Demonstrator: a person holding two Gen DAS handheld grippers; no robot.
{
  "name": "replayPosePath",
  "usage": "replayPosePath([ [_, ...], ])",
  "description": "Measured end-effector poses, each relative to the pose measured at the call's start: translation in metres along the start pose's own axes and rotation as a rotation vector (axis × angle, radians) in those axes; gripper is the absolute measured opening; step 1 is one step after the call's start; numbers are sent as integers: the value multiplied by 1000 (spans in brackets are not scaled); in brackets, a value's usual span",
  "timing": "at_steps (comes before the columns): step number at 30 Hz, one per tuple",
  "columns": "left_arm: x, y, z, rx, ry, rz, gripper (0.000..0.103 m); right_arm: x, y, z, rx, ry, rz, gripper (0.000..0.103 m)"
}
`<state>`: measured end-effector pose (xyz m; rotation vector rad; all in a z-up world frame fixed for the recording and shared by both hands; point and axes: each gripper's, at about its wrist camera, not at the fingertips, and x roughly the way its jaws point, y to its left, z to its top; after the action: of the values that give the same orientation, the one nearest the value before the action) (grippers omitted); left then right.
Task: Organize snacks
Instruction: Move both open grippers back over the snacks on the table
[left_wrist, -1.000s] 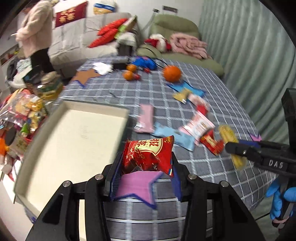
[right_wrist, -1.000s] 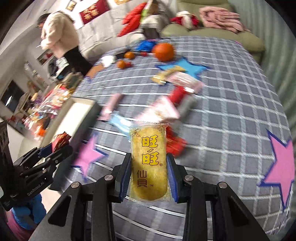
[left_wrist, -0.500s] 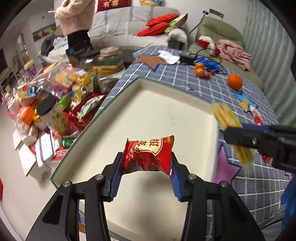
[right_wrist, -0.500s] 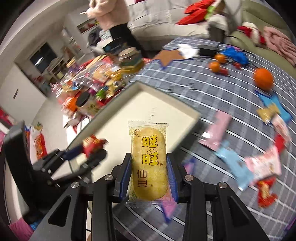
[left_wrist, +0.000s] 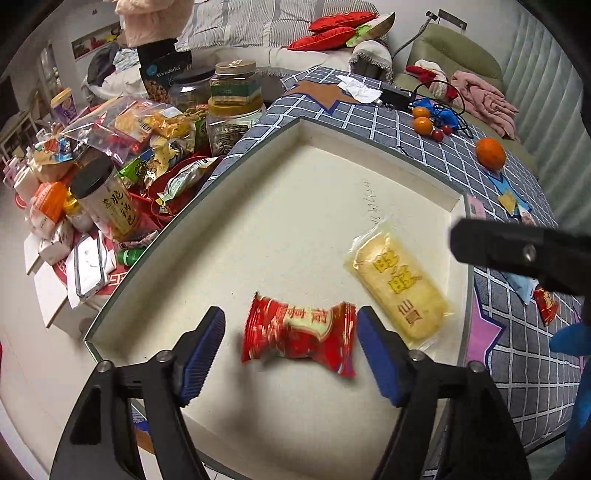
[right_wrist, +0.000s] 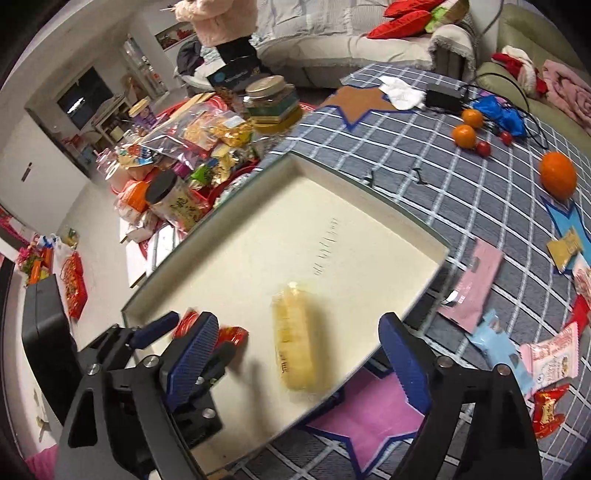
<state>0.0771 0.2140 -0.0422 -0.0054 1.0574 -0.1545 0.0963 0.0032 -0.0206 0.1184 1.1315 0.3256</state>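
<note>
Both grippers are over the cream tray (left_wrist: 373, 146), and both have just been opening! The left gripper (left_wrist: 290, 345) has its 2 blue-padded fingers (left_wrist: 201, 354) spread wide, and the red snack packet (left_wrist: 299, 338) sits between them, blurred. There is a clear gap on the left side; the right pad is very close to the wrapper's edge, and whether it touches I cannot tell. The packet is over the near part of the tray floor, a shadow beneath it.

Over to the right gripper (right_wrist: 297, 360): jaws wide apart, gripping nothing. The yellow rice cracker packet (right_wrist: 297, 339) is between its fingers in that view, blurred, well clear of both pads. From the left wrist view the same packet lies flat on the tray floor, just right of the red packet, slanted, near the tray's right wall.

In the right wrist view, the left gripper shows at the lower left with the red packet beside its tips.

Out on the checked tablecloth (right_wrist: 461, 192), more snacks lie scattered right of the tray: a pink packet (right_wrist: 472, 286), a light blue packet (right_wrist: 496, 345), and a red wrapper (right_wrist: 548, 408) further off. An orange (right_wrist: 557, 177) sits beyond them. Left of the tray, jars and bagged snacks (left_wrist: 147, 133) crowd together.
</note>
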Motion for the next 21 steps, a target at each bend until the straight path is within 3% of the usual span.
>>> replayPosePath([
  [3,-5,-4,2,-2,5,-24,79,-7,-16,-7,8,4,-24,90],
  [7,-13,-24,6,30,17,-75,79,-26,-52,-28,10,-9,-125,90],
  [15,-26,-121,8,181,89,-230,83,-58,-145,-81,92,-4,-298,90],
  [21,-9,-188,17,201,113,-188,83,-67,-192,-108,163,-9,-331,90],
])
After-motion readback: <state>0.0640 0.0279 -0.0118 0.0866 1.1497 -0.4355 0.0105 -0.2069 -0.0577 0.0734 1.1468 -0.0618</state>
